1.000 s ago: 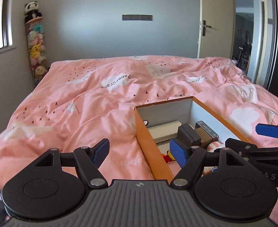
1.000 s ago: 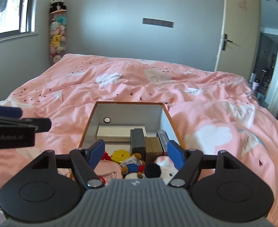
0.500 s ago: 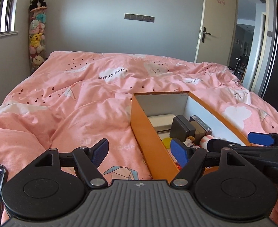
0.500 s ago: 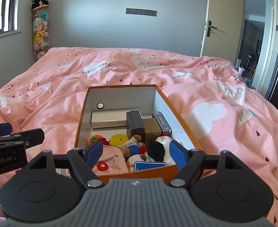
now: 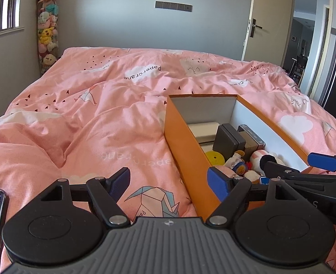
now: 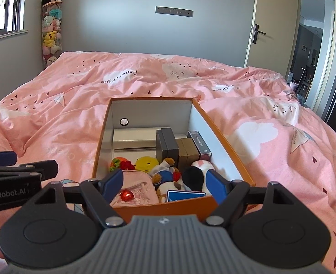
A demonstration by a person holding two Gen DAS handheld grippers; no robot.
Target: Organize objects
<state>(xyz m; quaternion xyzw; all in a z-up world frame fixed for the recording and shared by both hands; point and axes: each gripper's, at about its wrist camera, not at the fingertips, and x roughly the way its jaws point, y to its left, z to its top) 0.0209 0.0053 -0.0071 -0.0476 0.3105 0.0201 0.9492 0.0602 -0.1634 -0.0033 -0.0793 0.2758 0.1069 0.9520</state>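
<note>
pink rumpled bed under both grippers, seen closer and lower than a second ago. nearest, right gripper spread wide, grasping nothing, over near end of orange cardboard box; more of box's contents visible than before. left gripper released too, straddling box's left wall. inside box: pink pouch, soft plush toys, yellow disc, dark rectangular cases, white carton farthest.

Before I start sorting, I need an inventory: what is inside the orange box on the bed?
Inside the orange box: a white box, dark boxes, a yellow disc, a pink pouch, plush toys and a blue card. Whatever lies beneath them is covered.
</note>
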